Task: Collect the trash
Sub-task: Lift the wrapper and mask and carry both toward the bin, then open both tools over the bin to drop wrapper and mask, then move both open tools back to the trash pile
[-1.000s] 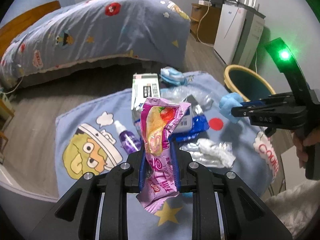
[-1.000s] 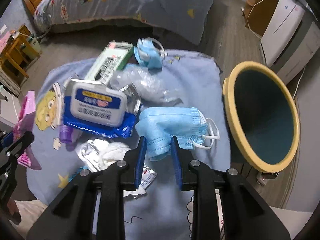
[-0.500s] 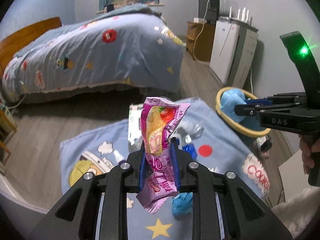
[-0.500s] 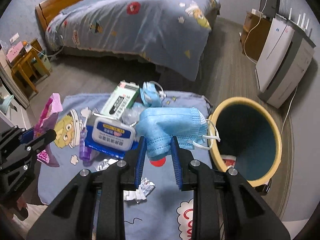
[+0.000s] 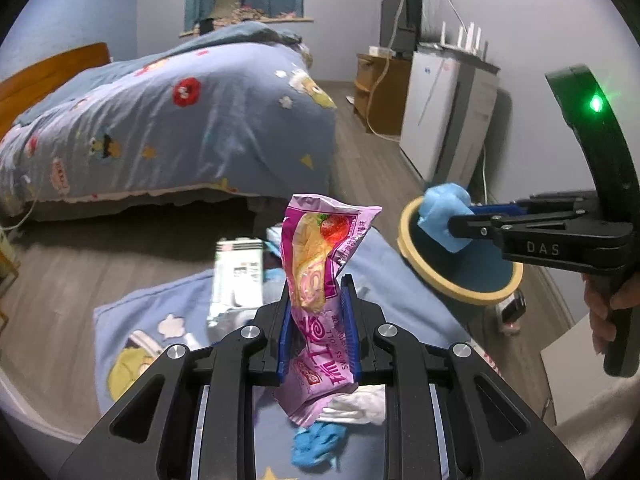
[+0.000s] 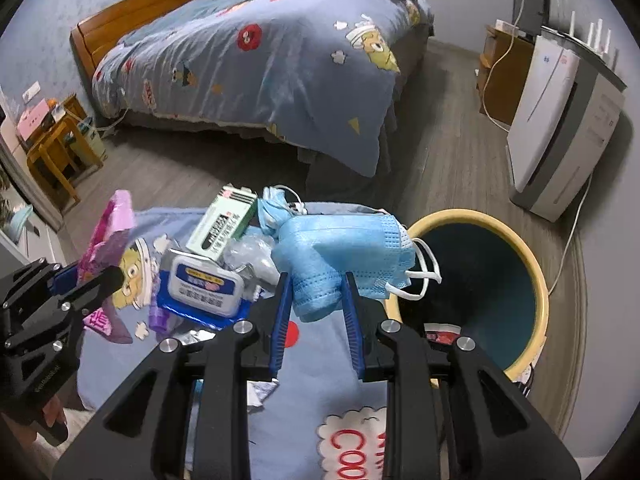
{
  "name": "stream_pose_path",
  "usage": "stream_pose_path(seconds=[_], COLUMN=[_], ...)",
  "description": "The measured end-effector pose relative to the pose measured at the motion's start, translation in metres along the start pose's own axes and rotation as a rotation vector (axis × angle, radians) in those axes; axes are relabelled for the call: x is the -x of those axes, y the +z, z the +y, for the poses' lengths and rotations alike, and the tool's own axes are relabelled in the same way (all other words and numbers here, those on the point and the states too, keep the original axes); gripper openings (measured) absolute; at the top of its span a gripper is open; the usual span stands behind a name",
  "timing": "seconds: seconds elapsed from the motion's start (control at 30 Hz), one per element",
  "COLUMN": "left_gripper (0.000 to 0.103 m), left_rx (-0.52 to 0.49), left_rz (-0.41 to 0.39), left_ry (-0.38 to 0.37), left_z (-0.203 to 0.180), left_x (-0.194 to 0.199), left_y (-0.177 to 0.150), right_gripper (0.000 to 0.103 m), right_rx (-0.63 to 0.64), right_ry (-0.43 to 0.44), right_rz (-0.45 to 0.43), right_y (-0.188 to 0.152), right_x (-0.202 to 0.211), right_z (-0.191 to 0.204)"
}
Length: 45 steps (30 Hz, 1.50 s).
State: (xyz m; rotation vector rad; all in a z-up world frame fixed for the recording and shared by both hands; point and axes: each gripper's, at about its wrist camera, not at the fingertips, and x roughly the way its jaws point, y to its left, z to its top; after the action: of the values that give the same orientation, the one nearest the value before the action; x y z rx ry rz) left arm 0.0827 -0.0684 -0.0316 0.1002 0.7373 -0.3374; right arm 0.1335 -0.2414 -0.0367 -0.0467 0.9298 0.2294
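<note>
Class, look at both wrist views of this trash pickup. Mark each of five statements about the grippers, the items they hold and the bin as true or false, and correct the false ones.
1. The left gripper holds a pink snack wrapper. True.
2. The right gripper is empty. False: it is shut on a blue face mask.
3. The trash bin has a yellow rim and a dark teal inside. True.
4. The wet wipes pack is already in the bin. False: it lies on the blue cartoon blanket among other trash.
5. The green and white box is clamped by a gripper. False: it rests in the pile.
</note>
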Motion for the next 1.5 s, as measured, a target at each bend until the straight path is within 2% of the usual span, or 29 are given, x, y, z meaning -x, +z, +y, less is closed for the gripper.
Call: stream_pose_path(seconds=[0.17,0.4,0.7,0.8,0.93,1.1,1.27,1.33,1.37,1.4,1.43,1.47,1.5], left_gripper=[0.023,0.023,0.023,0.023,0.023,0.023,0.038,0.051,0.055,0.064,0.070,0.072,0.077], left_rx=[-0.059,-0.107,-0.169,-0.193,-0.162,-0.215,-0.203,-0.197,-0.200,-0.204,-0.207,-0.209,-0.208], left_rz=[0.047,0.069,0.085,0.123,0.166,0.186,0.171,0.163,0.154,0.144,0.137,0.130,0.130], left_ry=[-0.010,-0.033,-0.121,-0.151,-0.190,-0.185,-0.186,-0.190,-0.188,-0.186,-0.182,-0.179,-0.178], left_z=[-0.030,-0.066,-0.123,-0.143,-0.155,-0.175,-0.179,-0.178,-0.177,-0.177,-0.177,-0.175,-0.174], left_x=[-0.028,-0.052,-0.093,-0.117,-0.143,-0.169,-0.181,-0.182,-0.180,-0.179,-0.178,-0.177,-0.177], left_y=[0.000,0.010,0.026,0.028,0.028,0.028,0.033,0.035,0.034,0.034,0.035,0.035,0.035], right_gripper=[0.025,0.025,0.025,0.025,0.025,0.026,0.028,0.032,0.039,0.045,0.047,0.052,0.064], right_rx=[0.037,-0.056,-0.264,-0.316,-0.391,-0.453,-0.468,-0.484,-0.490,-0.500,-0.508,-0.522,-0.533], right_ry=[-0.029,-0.069,-0.091,-0.095,-0.094,-0.087,-0.096,-0.092,-0.098,-0.105,-0.107,-0.107,-0.107], right_rz=[0.039,0.047,0.085,0.097,0.107,0.119,0.099,0.091,0.091,0.089,0.086,0.084,0.080], right_y=[-0.002,-0.006,-0.025,-0.031,-0.036,-0.040,-0.038,-0.040,-0.041,-0.041,-0.042,-0.042,-0.041], right_x=[-0.012,-0.017,-0.027,-0.033,-0.038,-0.045,-0.046,-0.048,-0.049,-0.049,-0.049,-0.049,-0.048], right_z=[-0.023,-0.078,-0.159,-0.175,-0.193,-0.202,-0.205,-0.209,-0.210,-0.212,-0.214,-0.215,-0.216])
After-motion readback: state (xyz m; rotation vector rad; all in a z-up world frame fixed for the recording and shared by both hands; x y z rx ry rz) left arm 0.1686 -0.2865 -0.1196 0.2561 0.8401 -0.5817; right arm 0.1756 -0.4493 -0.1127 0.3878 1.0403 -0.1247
